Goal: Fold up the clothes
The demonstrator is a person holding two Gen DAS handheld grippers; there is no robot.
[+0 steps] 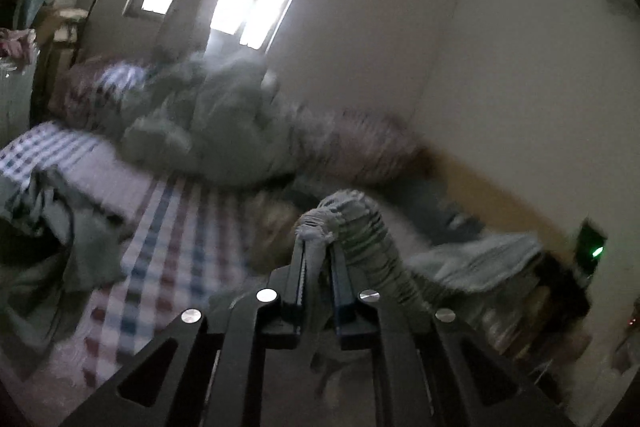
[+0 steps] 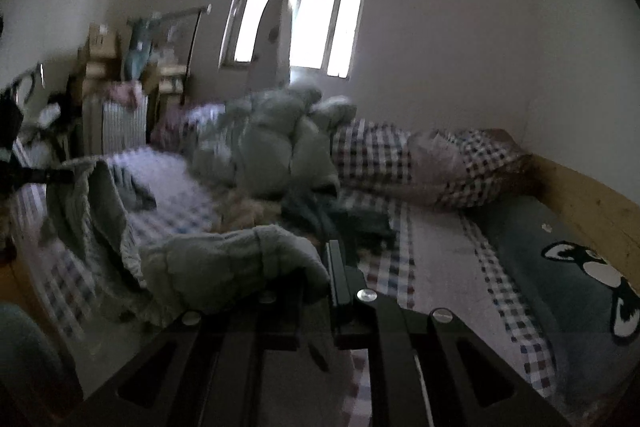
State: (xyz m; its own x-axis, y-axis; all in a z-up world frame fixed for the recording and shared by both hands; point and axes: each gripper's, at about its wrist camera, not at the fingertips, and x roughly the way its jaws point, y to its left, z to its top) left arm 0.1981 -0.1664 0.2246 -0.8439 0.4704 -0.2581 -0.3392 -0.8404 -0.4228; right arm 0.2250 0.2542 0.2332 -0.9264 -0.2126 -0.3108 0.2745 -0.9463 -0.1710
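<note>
1. cloth filled both views: a pale grey-green ribbed garment hung off the bed, lifted between my two tools above the checked bedsheet.
2. my left tool was clamped shut on a bunched, ribbed edge of it, with the fabric puffing out above the fingertips and trailing away to the right.
3. my right tool had the same garment draped over its left finger; that finger was buried under cloth, so i could not tell whether it was closed on it or only carrying it.
4. i judged the step in hand to be holding the garment up by two points to spread it, though blur hid which edges i had.
5. behind it lay a heap of green bedding, a checked pillow and dark clothes on the bed.
6. the next move called for drawing the two tools apart until the cloth hung flat, then laying it on a bare stretch of the sheet, well away from that heap.
</note>
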